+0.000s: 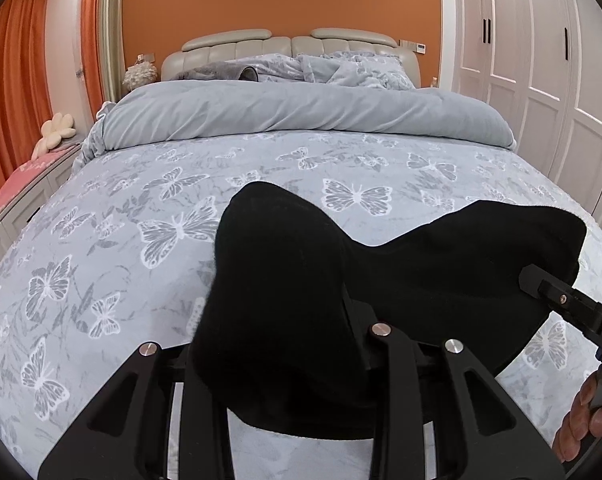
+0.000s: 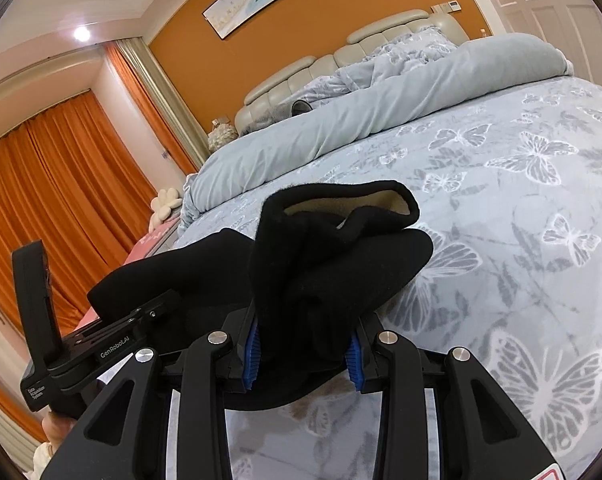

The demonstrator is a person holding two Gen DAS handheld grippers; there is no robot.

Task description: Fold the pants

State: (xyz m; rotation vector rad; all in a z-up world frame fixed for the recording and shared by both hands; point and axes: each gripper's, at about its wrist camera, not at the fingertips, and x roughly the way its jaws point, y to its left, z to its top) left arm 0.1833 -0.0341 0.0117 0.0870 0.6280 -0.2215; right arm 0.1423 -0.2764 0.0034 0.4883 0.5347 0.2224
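Both grippers are pinching black fleece-lined pants (image 2: 325,264) just above the butterfly-print bedsheet (image 1: 121,216). The left gripper (image 1: 277,320) is clamping 1 bunched end, the right gripper (image 2: 303,354) the other between its blue pads (image 2: 251,354). Judging from this, keeping both ends level should let the fold land flat. The pants' long axis is running from gripper to gripper, crosswise to the headboard (image 1: 289,46).

My left gripper (image 1: 285,360) is matte black, its angular link arms cut with long slots and pinned by round silver screws. My right gripper (image 2: 301,354) is built the same, with ribbed blue pads (image 2: 251,360) inside its fingers. White lettering marks the left gripper's black body, and a copper screw sits near the right one's tip.
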